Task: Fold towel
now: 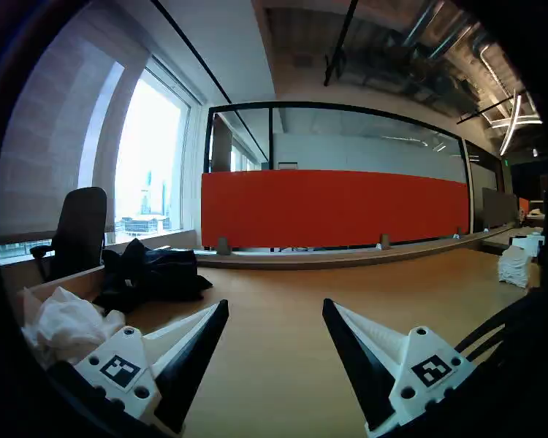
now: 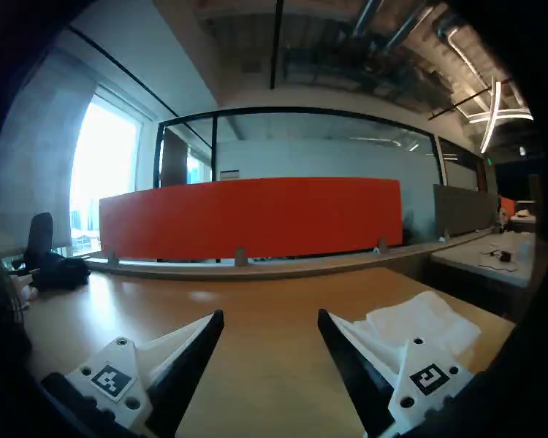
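Desk (image 1: 288, 365): 1, wood. Orange screen (image 1: 332, 208): 1, along far edge. Office chair (image 1: 80, 226): 1, far left. Dark clothes heap (image 1: 150, 274): 1, on desk, left side. White towels, left gripper view: 2, i.e. crumpled towel (image 1: 66, 321) at desk's left end and folded stack (image 1: 515, 266) far right. Right gripper view: 1 flat towel (image 2: 420, 321) on desk, lower right. Left gripper (image 1: 274, 302) and right gripper (image 2: 269, 312): jaws wide apart, nothing held.

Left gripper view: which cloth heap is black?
The black heap beside the office chair; the crumpled cloth at near left and the folded stack far right are white.
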`<action>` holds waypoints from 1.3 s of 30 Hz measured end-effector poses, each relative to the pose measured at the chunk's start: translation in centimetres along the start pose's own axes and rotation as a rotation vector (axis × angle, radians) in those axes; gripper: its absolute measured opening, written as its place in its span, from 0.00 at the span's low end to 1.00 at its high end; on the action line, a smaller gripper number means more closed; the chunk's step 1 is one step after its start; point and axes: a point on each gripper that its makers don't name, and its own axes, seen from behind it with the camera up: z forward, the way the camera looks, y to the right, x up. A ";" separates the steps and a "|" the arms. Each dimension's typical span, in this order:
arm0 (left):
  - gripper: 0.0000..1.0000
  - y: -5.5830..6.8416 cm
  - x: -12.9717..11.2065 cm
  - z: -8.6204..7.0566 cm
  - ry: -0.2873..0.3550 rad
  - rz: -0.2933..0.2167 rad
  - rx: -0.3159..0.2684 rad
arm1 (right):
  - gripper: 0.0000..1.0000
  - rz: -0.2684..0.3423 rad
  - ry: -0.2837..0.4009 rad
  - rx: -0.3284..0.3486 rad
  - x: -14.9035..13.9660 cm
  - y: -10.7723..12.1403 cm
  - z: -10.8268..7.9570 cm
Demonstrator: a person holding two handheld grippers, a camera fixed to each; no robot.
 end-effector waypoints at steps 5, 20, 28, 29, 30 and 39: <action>0.95 0.0 0.0 0.0 0.000 0.000 0.000 | 1.00 0.008 -0.004 0.001 -0.7 -0.1 0.2; 0.95 0.0 0.0 0.0 0.000 0.000 0.000 | 1.00 -0.022 0.006 0.019 -1.4 -0.8 0.1; 0.95 0.0 0.0 0.0 0.000 0.000 0.000 | 1.00 -0.041 0.021 0.031 -0.9 -1.2 -0.3; 0.95 0.0 0.0 0.0 0.000 0.000 0.000 | 1.00 -0.042 0.022 0.031 -0.8 -1.3 -0.3; 0.95 0.0 0.0 0.0 0.000 0.000 0.000 | 1.00 -0.043 0.023 0.031 -0.8 -1.3 -0.4; 0.95 0.0 0.0 0.0 0.000 0.000 0.000 | 1.00 -0.051 0.027 0.029 -0.8 -1.3 -0.4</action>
